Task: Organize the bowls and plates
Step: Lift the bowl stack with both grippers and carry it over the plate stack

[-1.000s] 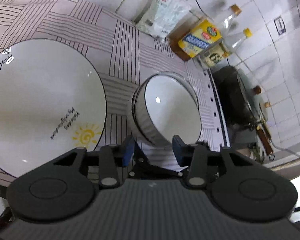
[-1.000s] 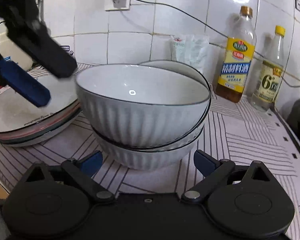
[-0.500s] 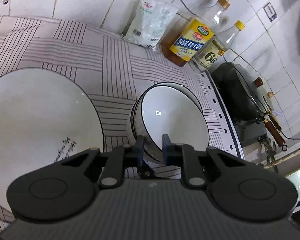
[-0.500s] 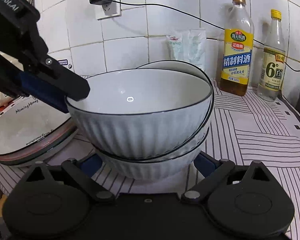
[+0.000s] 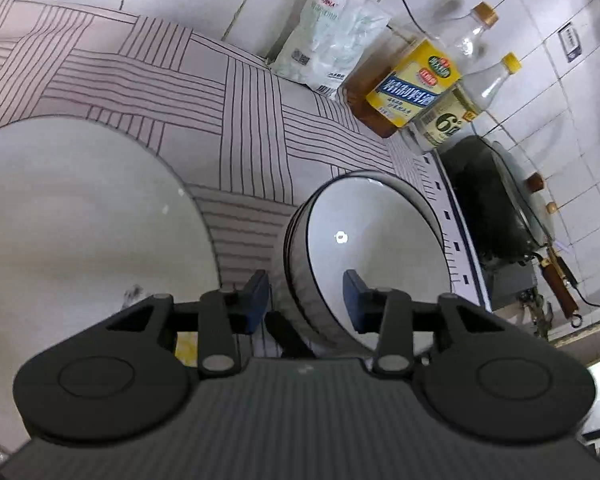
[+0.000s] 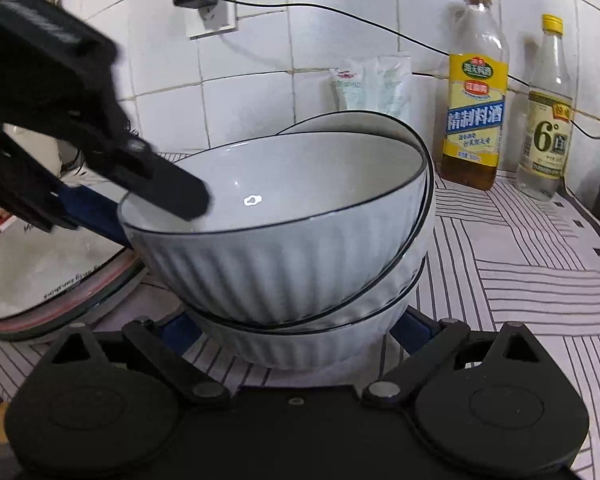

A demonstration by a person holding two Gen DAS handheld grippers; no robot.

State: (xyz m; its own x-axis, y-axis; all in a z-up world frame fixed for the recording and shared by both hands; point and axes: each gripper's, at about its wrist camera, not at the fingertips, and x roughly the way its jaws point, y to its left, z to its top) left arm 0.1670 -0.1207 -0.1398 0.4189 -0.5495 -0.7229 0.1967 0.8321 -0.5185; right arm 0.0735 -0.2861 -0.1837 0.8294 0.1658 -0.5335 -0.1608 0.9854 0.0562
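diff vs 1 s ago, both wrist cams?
The left gripper has come down and across from above the plate stack to the top bowl. Its fingers now straddle the near rim, one inside, one outside; the jaws closed partway, are reopening, and no grip shows. The right gripper, bowls and bottles kept their places.

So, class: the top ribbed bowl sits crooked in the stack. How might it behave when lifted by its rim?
The top ribbed bowl looks glazed, so probably slippery. It sits tilted in the lower bowls, so it may rock. The left gripper, jaws opening, straddles its rim; a one-sided pinch would likely tip it.
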